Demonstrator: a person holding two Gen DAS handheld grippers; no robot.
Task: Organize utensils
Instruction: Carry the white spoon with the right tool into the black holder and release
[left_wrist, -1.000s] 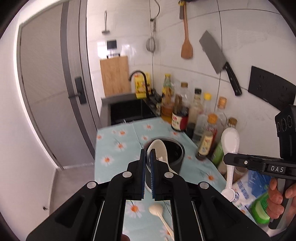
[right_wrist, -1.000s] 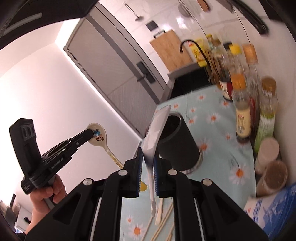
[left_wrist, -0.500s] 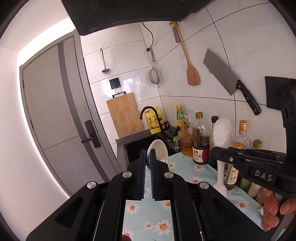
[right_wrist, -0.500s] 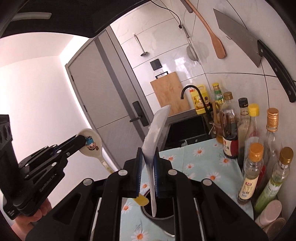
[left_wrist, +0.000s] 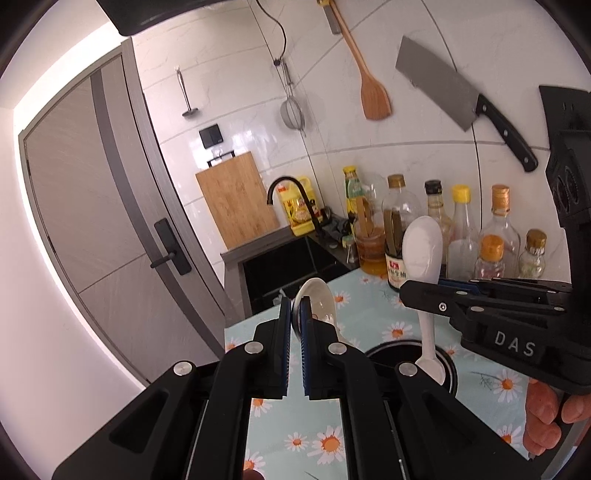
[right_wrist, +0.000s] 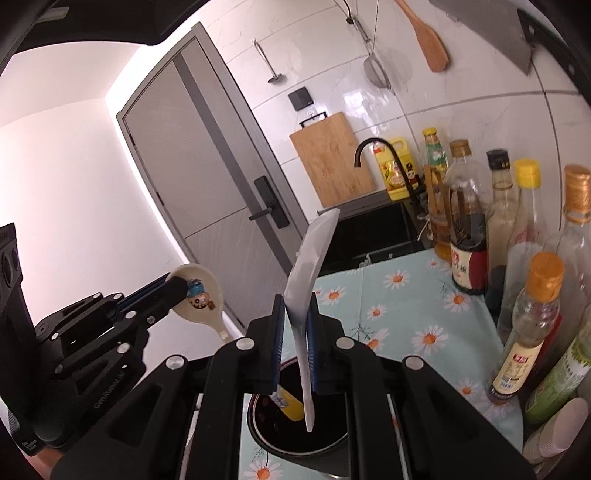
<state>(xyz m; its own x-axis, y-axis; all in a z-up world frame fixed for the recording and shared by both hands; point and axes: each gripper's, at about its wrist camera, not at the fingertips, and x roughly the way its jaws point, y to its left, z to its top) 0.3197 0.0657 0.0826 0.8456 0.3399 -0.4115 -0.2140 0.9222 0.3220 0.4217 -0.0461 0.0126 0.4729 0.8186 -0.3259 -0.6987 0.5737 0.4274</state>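
- My right gripper (right_wrist: 295, 332) is clamped on the white rice paddle (right_wrist: 310, 280), handle tip over the black holder (right_wrist: 295, 439); lower straight, then release.
- My left gripper (left_wrist: 294, 332) pinches the ceramic spoon (left_wrist: 317, 299), probably next in.

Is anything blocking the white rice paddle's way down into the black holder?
Nothing visible does. The right gripper holds the paddle handle-down, its tip already at the holder's open mouth. A yellow-handled utensil stands inside to one side, leaving room beside it.
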